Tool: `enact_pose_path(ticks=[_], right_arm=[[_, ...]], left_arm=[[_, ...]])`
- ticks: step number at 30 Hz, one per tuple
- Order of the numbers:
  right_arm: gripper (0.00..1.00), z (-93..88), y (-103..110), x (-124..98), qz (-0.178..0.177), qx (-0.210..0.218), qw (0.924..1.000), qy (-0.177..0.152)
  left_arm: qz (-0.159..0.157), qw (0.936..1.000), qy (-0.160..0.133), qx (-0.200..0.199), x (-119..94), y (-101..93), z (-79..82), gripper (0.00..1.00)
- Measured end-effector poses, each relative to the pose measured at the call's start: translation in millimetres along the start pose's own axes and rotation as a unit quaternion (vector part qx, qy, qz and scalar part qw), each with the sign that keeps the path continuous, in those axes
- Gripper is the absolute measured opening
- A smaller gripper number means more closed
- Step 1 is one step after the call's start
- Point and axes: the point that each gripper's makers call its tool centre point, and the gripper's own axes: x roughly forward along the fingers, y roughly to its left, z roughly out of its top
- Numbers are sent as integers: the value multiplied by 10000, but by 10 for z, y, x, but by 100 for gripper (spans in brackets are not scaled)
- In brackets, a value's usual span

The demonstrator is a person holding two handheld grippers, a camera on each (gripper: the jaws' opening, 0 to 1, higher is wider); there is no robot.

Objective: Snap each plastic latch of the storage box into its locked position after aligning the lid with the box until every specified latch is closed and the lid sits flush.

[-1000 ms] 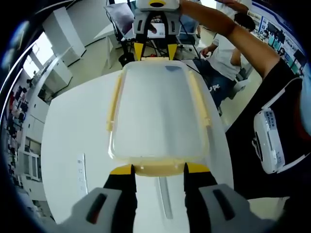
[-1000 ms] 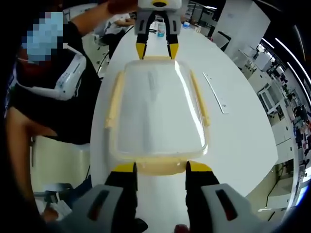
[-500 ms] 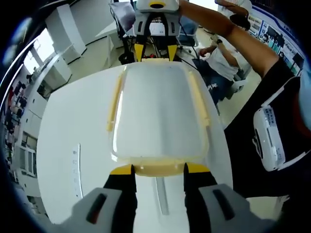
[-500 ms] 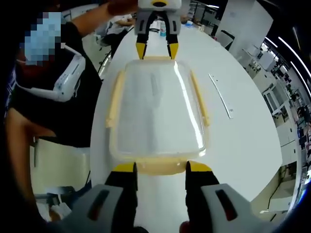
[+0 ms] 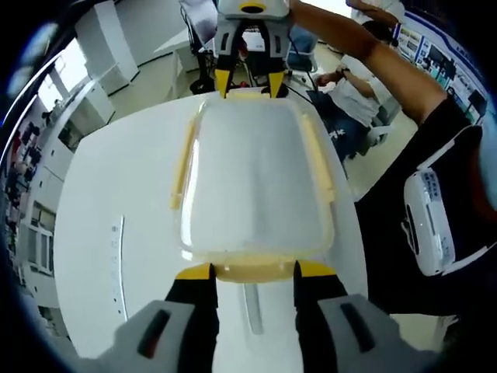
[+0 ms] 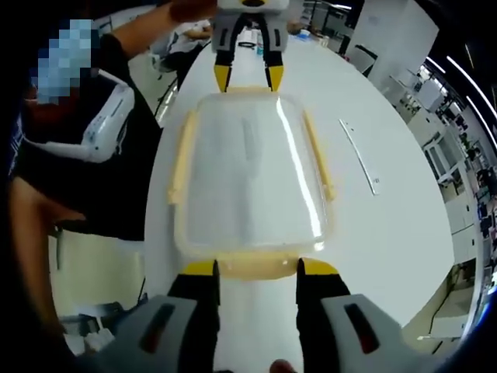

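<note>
The storage box (image 5: 252, 179) has a clear lid and yellow latches and lies lengthwise on the white table (image 5: 101, 194). Its long side latches (image 5: 182, 163) lie flat along the rim. My left gripper (image 5: 254, 270) is open, its yellow tips flanking the near end latch (image 5: 252, 272). At the far end my right gripper (image 5: 248, 81) flanks the opposite latch. In the right gripper view the same box (image 6: 248, 171) runs from my open right gripper (image 6: 256, 268), tips astride the end latch (image 6: 256, 266), up to the left gripper (image 6: 247, 76).
A ruler (image 5: 116, 264) lies on the table beside the box, also seen as a ruler (image 6: 359, 155) in the right gripper view. The person (image 6: 85, 155) stands at the table's edge, with an arm (image 5: 365, 54) reaching over. Seated people and desks are behind.
The box has kept its place between both grippers, while the table and ruler have slid beneath them. So the box and the grippers have shifted together over the table.
</note>
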Motion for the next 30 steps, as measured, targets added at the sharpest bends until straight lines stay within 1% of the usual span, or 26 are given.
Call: enact_pose_path(ticks=[6, 9, 15, 17, 20, 26, 28, 29, 30], right_arm=[[33, 98, 2, -6, 39, 17, 9998, -175], [33, 143, -28, -9, 31, -1, 9998, -191], [33, 225, -20, 26, 25, -53, 9997, -236], [33, 250, -18, 51, -13, -97, 9997, -209], [33, 277, -9, 71, 22, -117, 9998, -170], [33, 362, 22, 116, -13, -184, 9996, -191], [34, 372, 27, 117, -2, -177, 9996, -211], [34, 425, 89, 160, 54, -158, 9995, -261], [34, 445, 108, 186, 40, -170, 9995, -265]], left_arm=[[7, 9999, -112, -4, -89, -21, -70, 34], [34, 9999, -118, -10, -102, -26, -118, 34], [47, 9999, -154, -50, -157, -55, -211, 34], [54, 9999, -155, -50, -173, -59, -231, 34], [48, 9999, -156, -53, -179, -78, -270, 34], [89, 9998, -160, -78, -195, -103, -370, 34], [86, 9999, -133, -62, -205, -137, -419, 34], [84, 9999, -119, -54, -211, -155, -443, 35], [105, 9998, -134, -64, -235, -167, -467, 34]])
